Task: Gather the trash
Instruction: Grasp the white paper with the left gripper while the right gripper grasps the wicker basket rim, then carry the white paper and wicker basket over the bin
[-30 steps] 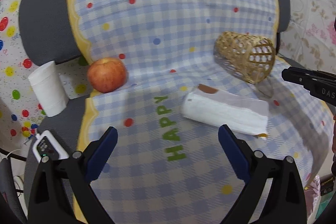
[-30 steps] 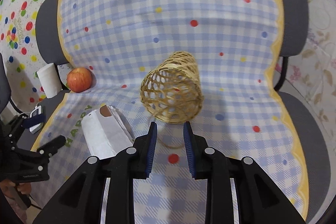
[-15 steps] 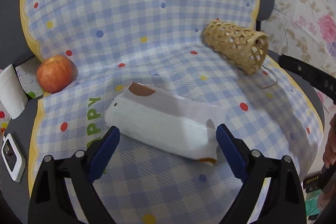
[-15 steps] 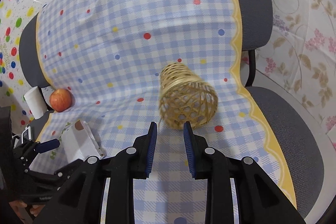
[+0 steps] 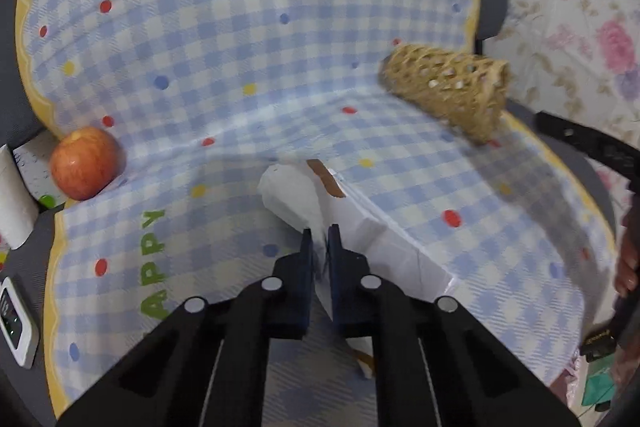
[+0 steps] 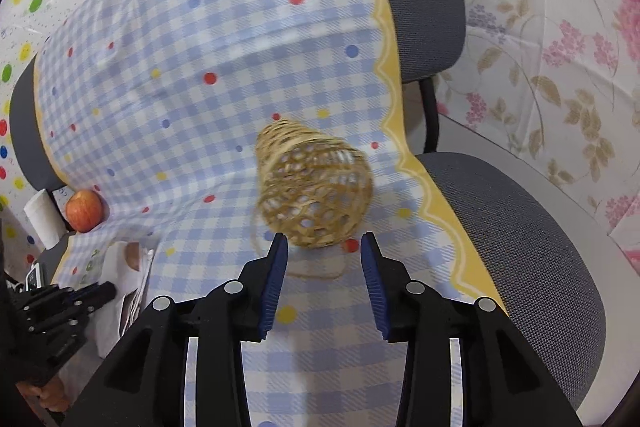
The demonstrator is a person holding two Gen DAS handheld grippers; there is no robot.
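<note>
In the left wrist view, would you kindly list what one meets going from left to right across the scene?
White device → paper roll → apple → left gripper shut on the white paper bag → wicker basket, lying on its side.

Each camera rides on its own hand-held gripper, looking forward and steeply down along the fingers. The left view sits close over the white paper bag (image 5: 360,227) on the checked cloth (image 5: 240,47). The right view hangs near the woven basket (image 6: 316,187). Both share basket, bag, cloth and apple (image 5: 84,163).
</note>
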